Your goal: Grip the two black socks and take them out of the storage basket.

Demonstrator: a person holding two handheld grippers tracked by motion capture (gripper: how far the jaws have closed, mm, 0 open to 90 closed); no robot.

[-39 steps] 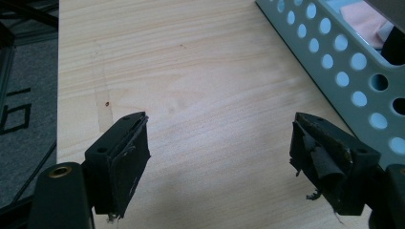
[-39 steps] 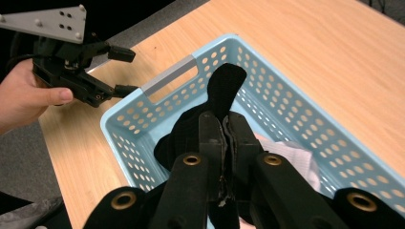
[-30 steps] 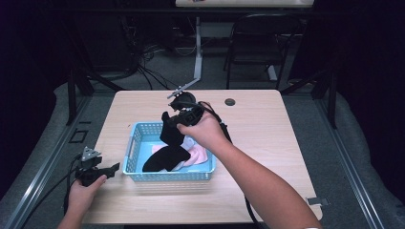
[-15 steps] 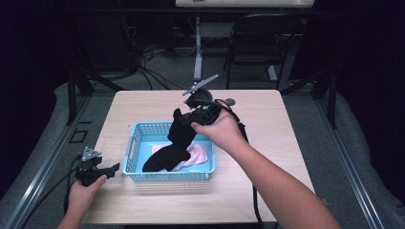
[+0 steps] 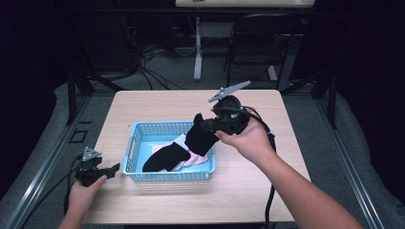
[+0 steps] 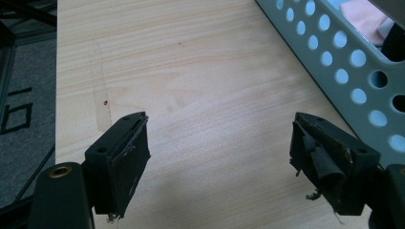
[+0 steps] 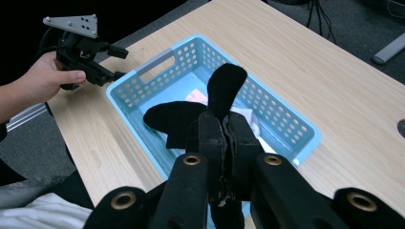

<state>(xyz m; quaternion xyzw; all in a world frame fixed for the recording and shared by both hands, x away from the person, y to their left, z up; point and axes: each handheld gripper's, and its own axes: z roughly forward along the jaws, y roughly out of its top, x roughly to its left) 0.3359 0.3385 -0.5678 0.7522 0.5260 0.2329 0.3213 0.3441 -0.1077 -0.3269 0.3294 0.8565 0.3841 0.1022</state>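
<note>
left gripper [image 5: 112,169]: I hold it low over the table [image 5: 157,102] at the near left corner, jaws wide apart with nothing between them, just beside the basket's left wall
right gripper [image 5: 203,125]: I have its jaws clamped on a black sock [image 5: 200,138], lifted above the basket's right end
sock: it hangs from my right jaws, its lower end draped over the basket's right rim
basket [image 5: 169,175]: blue, perforated, mid-table between my two hands
in the basket: a second black sock [image 5: 165,157] lying across pink cloth [image 5: 198,160] and a bit of white
far edge: I see floor, cables and a chair [image 5: 260,43] beyond the table
</note>
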